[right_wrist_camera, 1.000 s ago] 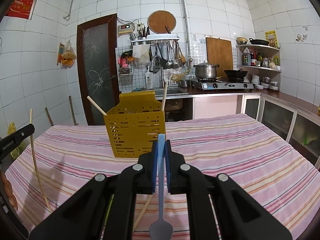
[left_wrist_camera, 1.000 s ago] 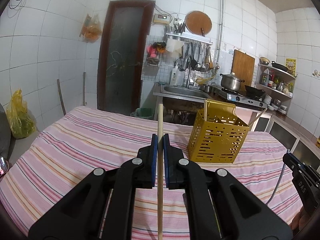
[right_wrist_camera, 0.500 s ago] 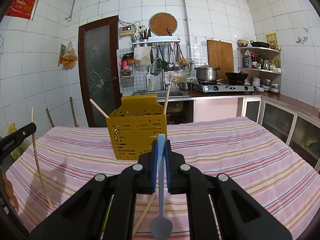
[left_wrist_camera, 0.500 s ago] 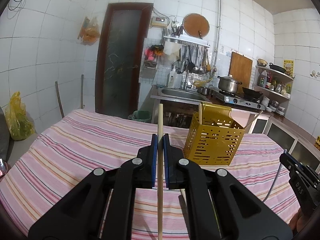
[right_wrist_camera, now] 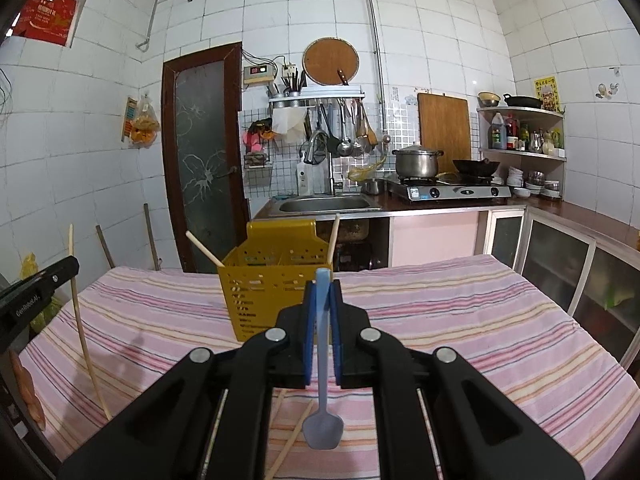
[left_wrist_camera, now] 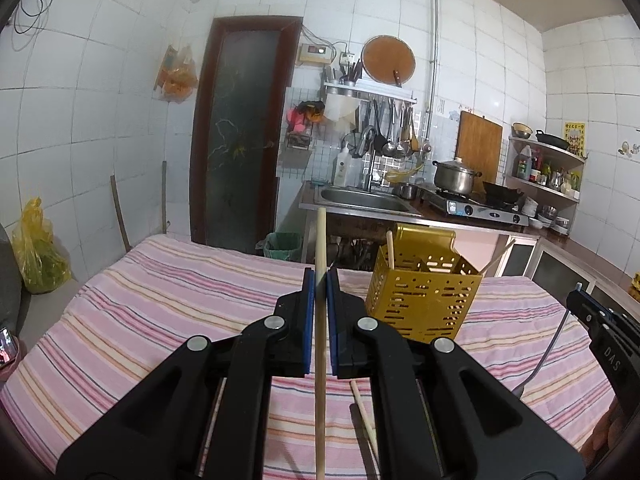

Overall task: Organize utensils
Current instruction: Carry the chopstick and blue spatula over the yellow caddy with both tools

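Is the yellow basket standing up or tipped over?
Standing up. The yellow basket sits flat on the striped tablecloth, open top upward, with two chopsticks poking out.

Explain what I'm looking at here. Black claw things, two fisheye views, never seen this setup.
No robot arm: a person holds a hand-held gripper in each hand, each with a fisheye camera looking forward along its jaws.

Left wrist view: the left gripper is shut on a wooden chopstick, held upright.

Right wrist view: the right gripper is shut on a pale blue spoon, bowl hanging down.

Each gripper shows at the edge of the other's view.

Ahead on the striped tablecloth stands a yellow perforated utensil holder with two chopsticks already in it. At least one loose chopstick lies on the cloth.
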Demonstrator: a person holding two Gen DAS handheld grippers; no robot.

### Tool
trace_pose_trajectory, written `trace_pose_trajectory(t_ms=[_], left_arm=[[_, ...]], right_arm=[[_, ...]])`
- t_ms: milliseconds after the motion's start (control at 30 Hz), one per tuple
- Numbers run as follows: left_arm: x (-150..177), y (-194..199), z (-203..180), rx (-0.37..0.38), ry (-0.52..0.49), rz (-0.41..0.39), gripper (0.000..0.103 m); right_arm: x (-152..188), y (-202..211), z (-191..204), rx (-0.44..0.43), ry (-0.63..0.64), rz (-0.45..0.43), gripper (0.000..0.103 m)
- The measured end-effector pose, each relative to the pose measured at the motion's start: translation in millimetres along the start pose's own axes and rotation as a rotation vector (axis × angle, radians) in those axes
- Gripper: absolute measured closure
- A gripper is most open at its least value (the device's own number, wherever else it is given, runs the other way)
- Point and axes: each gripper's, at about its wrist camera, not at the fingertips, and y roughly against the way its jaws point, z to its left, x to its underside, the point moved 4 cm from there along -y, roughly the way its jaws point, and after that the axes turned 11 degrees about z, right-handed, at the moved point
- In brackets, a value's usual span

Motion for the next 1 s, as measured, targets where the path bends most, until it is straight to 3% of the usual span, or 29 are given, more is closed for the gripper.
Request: trace_pose_trajectory(t_ms=[633, 1000], left_arm=[[-49, 11, -24, 0.032, -0.044, -0.061, 0.098], [-125, 6, -59, 0.118, -0.036, -0.169, 0.098]], right_arm=[[-46, 5, 12, -0.021, 0.065, -0.042, 0.096], [-126, 0, 16, -0.035, 0.069, -0.144, 0.096]])
